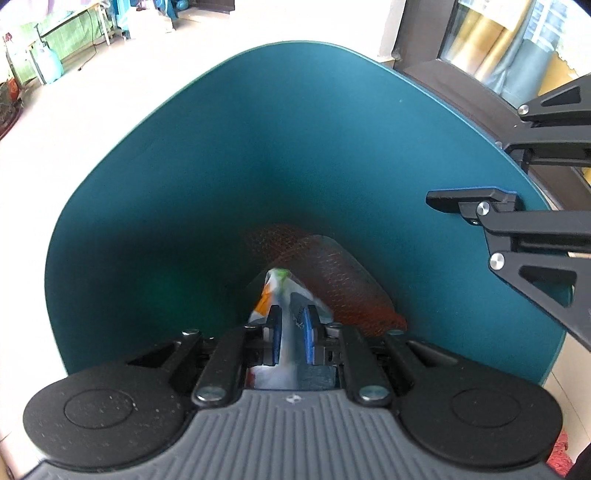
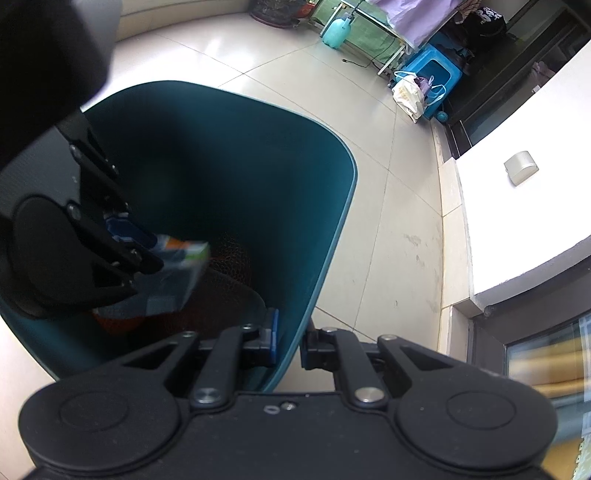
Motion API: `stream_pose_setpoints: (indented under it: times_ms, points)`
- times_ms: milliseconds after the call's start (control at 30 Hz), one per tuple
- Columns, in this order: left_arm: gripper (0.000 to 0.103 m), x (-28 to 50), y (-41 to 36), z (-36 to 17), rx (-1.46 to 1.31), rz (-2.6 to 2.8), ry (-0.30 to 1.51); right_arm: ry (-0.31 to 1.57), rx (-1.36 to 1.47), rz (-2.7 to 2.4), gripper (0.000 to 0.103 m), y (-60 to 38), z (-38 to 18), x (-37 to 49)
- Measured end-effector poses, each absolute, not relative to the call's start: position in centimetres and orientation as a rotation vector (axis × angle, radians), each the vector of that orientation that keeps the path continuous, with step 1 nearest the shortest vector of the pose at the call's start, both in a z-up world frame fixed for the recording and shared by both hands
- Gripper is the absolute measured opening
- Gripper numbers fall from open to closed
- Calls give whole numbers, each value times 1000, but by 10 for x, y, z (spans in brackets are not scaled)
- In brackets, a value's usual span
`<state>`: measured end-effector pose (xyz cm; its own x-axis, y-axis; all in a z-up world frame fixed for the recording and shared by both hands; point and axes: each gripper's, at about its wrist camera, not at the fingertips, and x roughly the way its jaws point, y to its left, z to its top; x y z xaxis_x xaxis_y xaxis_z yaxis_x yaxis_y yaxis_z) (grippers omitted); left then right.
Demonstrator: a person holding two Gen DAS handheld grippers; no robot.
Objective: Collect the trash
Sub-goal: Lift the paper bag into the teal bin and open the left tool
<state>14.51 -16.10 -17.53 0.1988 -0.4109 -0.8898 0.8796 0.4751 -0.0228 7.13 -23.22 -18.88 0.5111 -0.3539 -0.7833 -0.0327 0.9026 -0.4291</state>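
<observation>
A teal trash bin (image 1: 221, 147) fills the left wrist view, seen from above, with an orange-red mesh net (image 1: 343, 280) lying at its bottom. My left gripper (image 1: 290, 328) reaches down inside the bin. Its blue pads are shut on a white, orange and green packet (image 1: 275, 291) that fills the gap between them. From the right wrist view the same packet (image 2: 181, 273) looks blurred, hanging from the left gripper (image 2: 142, 251) above the net (image 2: 232, 251). My right gripper (image 2: 291, 341) is shut on the bin's wall (image 2: 325, 236), one finger inside and one outside.
Pale floor tiles (image 2: 388, 206) surround the bin. A white ledge (image 2: 517, 229) and a dark window frame (image 1: 424, 55) stand close beside it. Far off are a blue stool with plastic bags (image 2: 432, 77) and a light teal bottle (image 2: 336, 33).
</observation>
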Motion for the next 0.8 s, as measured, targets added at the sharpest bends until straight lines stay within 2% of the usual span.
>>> stream_pose_setpoints:
  times_ms: [67,133,167,567,633,800]
  points:
    - [30,145,-156,-171,557,-973,989,1028,-414,-206,10,-234,-190,73]
    - [53,143,-152,-166,547,-980,972,1033,-403,-211,9,-236,-190,75]
    - [57,142,-149,-163,541,-983,960,1035,-399,-215,9,-237,-191,76]
    - [58,149,-100,-115,430,-981,870,1056,-381,-241,10,-241,-196,87]
    - [64,155,-85,-107,403,-971,860,1060,-379,-243,10,-241,-196,90]
    - [67,167,-47,-95,363,-924,840,1064,-376,-247,10,-242,-196,90]
